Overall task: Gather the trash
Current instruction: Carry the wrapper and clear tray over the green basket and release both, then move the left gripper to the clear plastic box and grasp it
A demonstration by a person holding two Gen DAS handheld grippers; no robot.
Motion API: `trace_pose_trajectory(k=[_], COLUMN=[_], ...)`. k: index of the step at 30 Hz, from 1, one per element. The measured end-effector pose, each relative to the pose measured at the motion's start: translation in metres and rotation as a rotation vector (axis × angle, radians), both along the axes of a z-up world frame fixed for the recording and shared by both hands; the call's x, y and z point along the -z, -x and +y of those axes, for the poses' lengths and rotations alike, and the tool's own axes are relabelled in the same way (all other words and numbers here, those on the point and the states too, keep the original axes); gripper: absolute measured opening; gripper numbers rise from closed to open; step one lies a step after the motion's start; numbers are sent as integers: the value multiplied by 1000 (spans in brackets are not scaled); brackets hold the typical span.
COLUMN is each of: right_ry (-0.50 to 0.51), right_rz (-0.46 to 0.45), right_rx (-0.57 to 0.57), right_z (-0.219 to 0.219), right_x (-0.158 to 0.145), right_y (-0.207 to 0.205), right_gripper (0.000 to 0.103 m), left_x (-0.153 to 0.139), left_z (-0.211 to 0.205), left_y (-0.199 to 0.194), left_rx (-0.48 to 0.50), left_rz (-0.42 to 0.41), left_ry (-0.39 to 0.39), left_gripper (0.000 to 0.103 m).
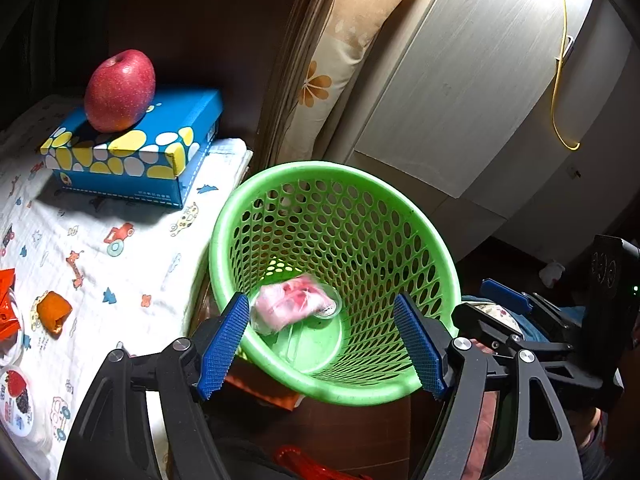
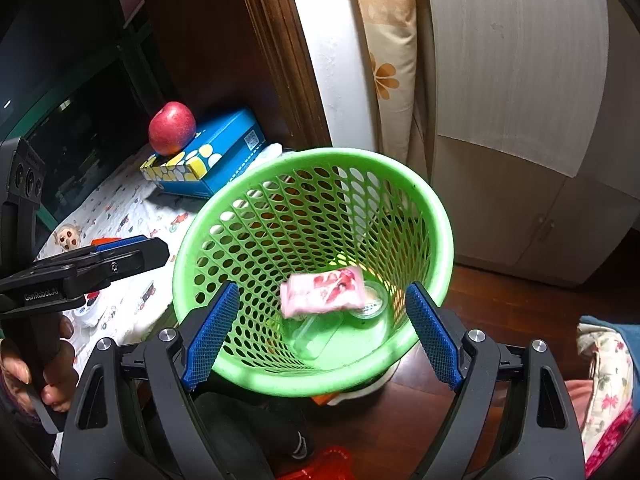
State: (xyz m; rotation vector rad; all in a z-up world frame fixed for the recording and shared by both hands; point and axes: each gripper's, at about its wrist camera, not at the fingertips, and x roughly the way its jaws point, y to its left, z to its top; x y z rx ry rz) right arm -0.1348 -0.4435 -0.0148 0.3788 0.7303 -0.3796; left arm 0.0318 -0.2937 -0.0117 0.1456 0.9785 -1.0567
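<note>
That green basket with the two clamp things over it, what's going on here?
A person is tidying up trash with a handheld gripper in each hand. Both the left gripper and the right gripper hang over the green basket with fingers apart and nothing between them. A pink wrapper lies in the basket beside a small clear lid. An orange scrap is still on the patterned cloth, near a blue box with an apple on top.

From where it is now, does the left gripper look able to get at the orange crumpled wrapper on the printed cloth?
Probably yes. The left gripper is open and empty over the green perforated basket; the orange crumpled wrapper lies uncovered on the printed cloth.
</note>
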Motion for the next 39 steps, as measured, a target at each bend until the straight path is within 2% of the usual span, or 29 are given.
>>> trace_pose_trajectory(k=[10, 21, 24, 26, 32, 39], right_ry=[-15, -4, -3, 0, -10, -6], right_rz=[-18, -20, -18, -17, -3, 14], right_rx=[-54, -176, -208, -231, -289, -348], right_z=[17, 63, 75, 85, 109, 138], right_x=[-3, -8, -10, -10, -9, -7], right_y=[-11, -43, -52, -58, -74, -92], right_gripper=[84, 84, 84, 84, 84, 84], left_x=[-7, 3, 8, 11, 25, 49], left_z=[55, 151, 180, 201, 255, 294], left_y=[-5, -22, -26, -29, -38, -47], left_rx=[-114, -256, -293, -313, -329, -272], left_rz=[-61, -91, -95, -103, -121, -120], left_ry=[-28, -99, -125, -142, -212, -286], left_gripper=[72, 72, 78, 79, 81, 83])
